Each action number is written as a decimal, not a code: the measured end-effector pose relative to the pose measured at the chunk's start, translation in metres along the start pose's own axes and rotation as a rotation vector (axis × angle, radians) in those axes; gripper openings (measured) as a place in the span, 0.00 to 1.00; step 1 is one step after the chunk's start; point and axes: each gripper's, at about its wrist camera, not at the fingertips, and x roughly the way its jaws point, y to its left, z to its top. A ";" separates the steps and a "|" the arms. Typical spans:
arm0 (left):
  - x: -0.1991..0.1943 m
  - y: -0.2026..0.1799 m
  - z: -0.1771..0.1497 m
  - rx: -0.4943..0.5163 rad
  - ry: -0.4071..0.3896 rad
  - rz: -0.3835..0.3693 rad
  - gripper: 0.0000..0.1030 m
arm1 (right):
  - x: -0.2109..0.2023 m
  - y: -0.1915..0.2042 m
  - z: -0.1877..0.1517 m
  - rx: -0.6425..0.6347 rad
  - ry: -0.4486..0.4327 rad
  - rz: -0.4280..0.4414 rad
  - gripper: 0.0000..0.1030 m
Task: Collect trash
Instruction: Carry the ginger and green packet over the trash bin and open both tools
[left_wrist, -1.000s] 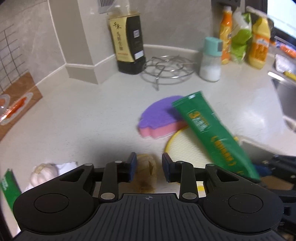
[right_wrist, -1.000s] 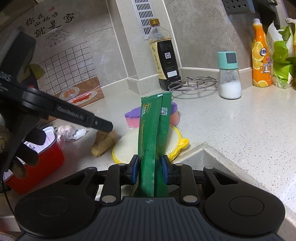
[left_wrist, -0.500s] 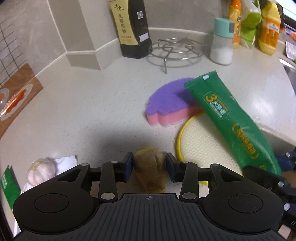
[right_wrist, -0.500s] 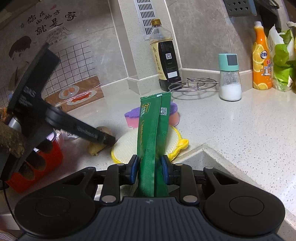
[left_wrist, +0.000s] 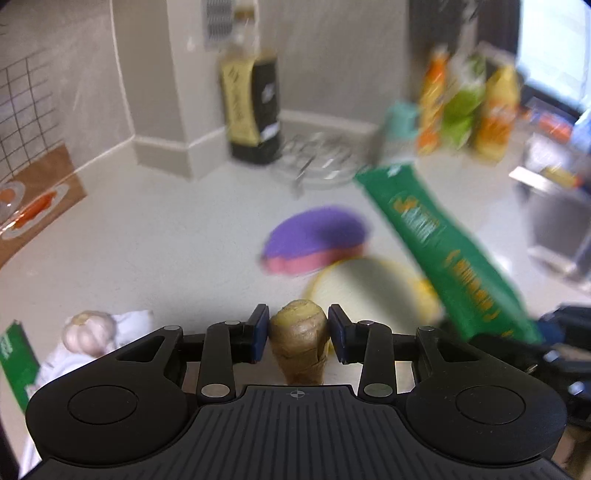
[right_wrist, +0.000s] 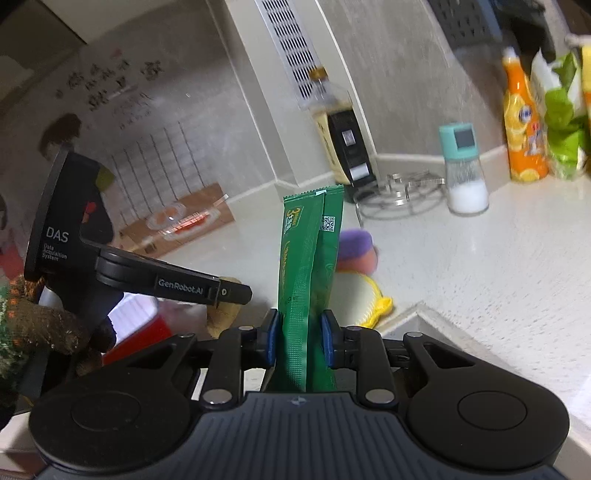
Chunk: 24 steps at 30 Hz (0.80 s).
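Note:
A knobbly brown ginger piece (left_wrist: 298, 332) sits between the blue pads of my left gripper (left_wrist: 297, 322), whose jaws are closing and press on it; it hangs above the white counter. From the right wrist view, that left gripper (right_wrist: 236, 292) reaches in from the left in a gloved hand, with the ginger piece (right_wrist: 221, 314) under its tip. My right gripper (right_wrist: 298, 332) is shut on a long green packet (right_wrist: 310, 258), which stands upright out of the jaws. In the left wrist view the green packet (left_wrist: 443, 251) slants across the right side.
On the counter lie a purple and pink sponge (left_wrist: 314, 240), a yellow-rimmed round pad (left_wrist: 362, 288) and a garlic bulb (left_wrist: 86, 332) on white tissue. A red container (right_wrist: 140, 325) stands at the left. A dark bottle (left_wrist: 251, 110), wire trivet (left_wrist: 317, 162) and salt shaker (right_wrist: 463, 173) line the back.
My left gripper slid forward around the ginger piece, closed on it and lifted it off the counter. My right gripper rose a little with the green packet still in it.

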 end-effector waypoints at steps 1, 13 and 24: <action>-0.012 -0.005 -0.003 -0.008 -0.028 -0.037 0.39 | -0.012 0.004 -0.002 -0.016 -0.007 0.007 0.22; 0.069 -0.101 -0.173 -0.069 0.249 -0.494 0.39 | -0.109 -0.004 -0.117 -0.113 0.216 -0.168 0.22; 0.269 -0.104 -0.324 -0.393 0.670 -0.384 0.38 | -0.050 -0.082 -0.209 0.010 0.584 -0.288 0.22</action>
